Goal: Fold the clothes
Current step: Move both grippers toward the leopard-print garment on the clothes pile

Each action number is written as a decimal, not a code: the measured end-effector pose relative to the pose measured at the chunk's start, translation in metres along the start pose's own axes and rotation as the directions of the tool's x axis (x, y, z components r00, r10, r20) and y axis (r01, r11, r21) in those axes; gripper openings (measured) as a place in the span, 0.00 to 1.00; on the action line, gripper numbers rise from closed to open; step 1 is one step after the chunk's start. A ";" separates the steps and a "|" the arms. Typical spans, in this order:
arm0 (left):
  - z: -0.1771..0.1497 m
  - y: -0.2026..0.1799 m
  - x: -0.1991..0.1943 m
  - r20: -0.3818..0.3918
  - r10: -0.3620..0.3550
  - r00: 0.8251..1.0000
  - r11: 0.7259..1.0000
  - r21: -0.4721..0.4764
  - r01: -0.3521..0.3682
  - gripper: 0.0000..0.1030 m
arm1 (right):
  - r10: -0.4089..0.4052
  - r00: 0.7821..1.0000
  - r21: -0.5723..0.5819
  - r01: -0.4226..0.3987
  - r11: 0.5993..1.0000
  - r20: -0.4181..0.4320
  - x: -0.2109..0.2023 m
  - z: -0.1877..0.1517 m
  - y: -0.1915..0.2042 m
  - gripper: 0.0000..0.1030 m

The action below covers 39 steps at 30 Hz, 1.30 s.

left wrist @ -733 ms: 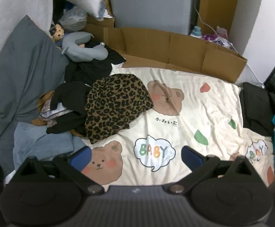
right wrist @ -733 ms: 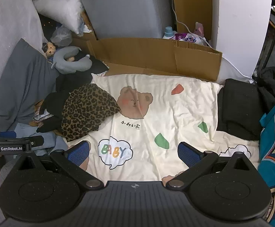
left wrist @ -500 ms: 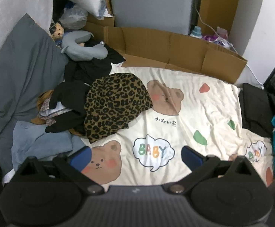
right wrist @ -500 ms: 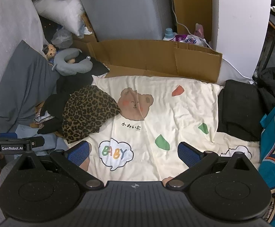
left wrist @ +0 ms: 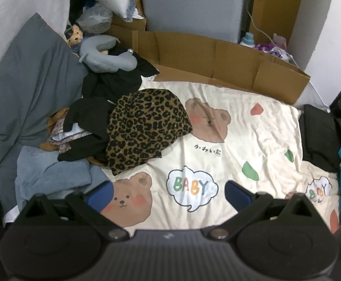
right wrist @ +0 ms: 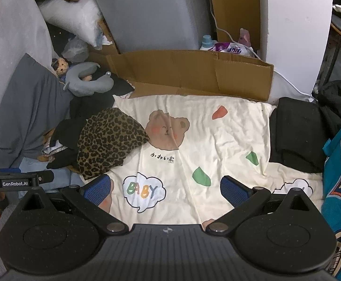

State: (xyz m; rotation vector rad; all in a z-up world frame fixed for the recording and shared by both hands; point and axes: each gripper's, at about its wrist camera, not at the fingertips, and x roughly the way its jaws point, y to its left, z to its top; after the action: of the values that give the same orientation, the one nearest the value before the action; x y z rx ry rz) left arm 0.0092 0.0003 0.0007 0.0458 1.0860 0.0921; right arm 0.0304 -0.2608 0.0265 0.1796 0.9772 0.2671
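The leopard-print garment (left wrist: 144,128) lies crumpled on top of a heap of clothes (left wrist: 86,126) at the left edge of the bed, spilling onto the cream bear-print sheet (left wrist: 236,140); at the far right a black garment (right wrist: 297,133) lies flat and squared, which may be folded, though we cannot tell from here. The heap is the hazard as we judge it: black pieces lie tangled under and beside the leopard print, so a pinch there could drag up a second item or the sheet itself, and the sheet's wrinkles would spoil any fold laid on them. Our left gripper (left wrist: 168,193) hovers low at the near edge, its jaws spread wide and holding nothing, aimed across the bed. Our right gripper (right wrist: 165,188) is held level beside it, jaws equally wide and empty.
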 end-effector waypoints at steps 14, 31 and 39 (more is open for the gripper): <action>0.001 0.002 0.003 -0.015 -0.009 1.000 1.000 -0.018 0.009 0.99 | -0.007 0.999 0.028 0.006 1.000 0.035 -0.004 -0.003 -0.006 0.99; 0.000 0.006 0.004 0.005 -0.090 0.996 0.995 -0.047 0.090 0.99 | -0.084 0.996 -0.012 0.084 0.996 0.024 -0.004 -0.003 0.000 1.00; 0.000 0.017 0.009 -0.010 -0.125 0.992 0.990 -0.066 0.124 0.92 | -0.114 0.993 -0.053 0.116 0.992 0.040 -0.006 -0.001 0.006 1.00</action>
State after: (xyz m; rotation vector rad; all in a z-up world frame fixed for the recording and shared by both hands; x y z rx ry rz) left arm 0.0126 0.0185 -0.0060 -0.0816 1.0969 0.0156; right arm 0.0251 -0.2569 0.0325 0.0775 0.9392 0.1841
